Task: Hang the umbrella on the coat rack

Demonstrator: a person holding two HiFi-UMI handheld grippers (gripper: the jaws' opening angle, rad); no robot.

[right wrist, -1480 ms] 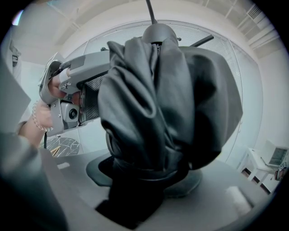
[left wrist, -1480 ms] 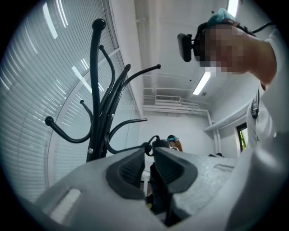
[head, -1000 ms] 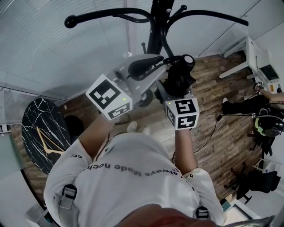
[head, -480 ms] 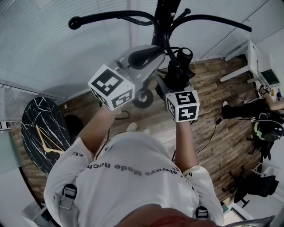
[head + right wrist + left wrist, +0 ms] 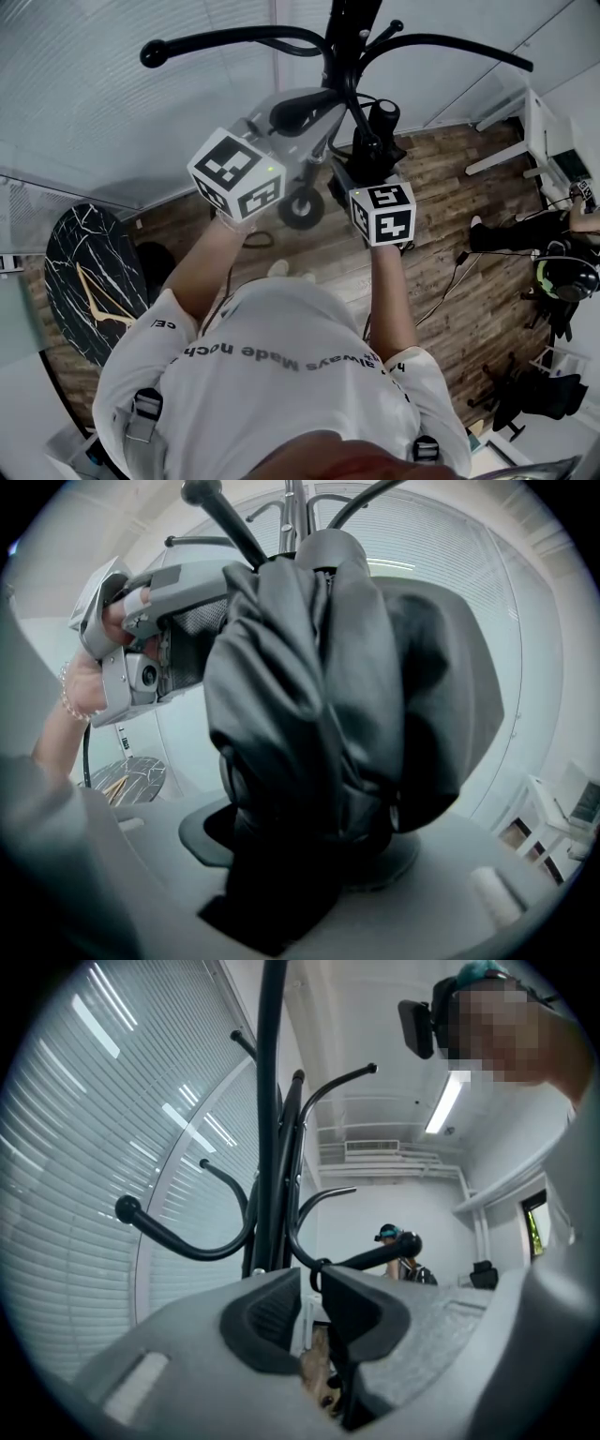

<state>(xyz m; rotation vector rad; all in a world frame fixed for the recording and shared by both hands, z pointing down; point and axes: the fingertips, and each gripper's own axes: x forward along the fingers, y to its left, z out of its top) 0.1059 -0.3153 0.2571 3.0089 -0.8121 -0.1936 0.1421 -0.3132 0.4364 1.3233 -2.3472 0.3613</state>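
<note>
**A:** Right gripper view first: which way does the umbrella (image 5: 319, 686) run?

**B:** Upright, crosswise to the jaws. Its round-capped end points up toward the curved arms of the coat rack (image 5: 234, 37). The right gripper (image 5: 309, 850) is clamped round its middle.

**A:** Its look?

**B:** Black and folded, the cloth bunched in glossy creases.

**A:** And the left gripper (image 5: 314, 1302)?

**B:** Pinched on a thin black strap (image 5: 335, 1372), just beside a ball-tipped arm (image 5: 375, 1256) of the rack.
</note>
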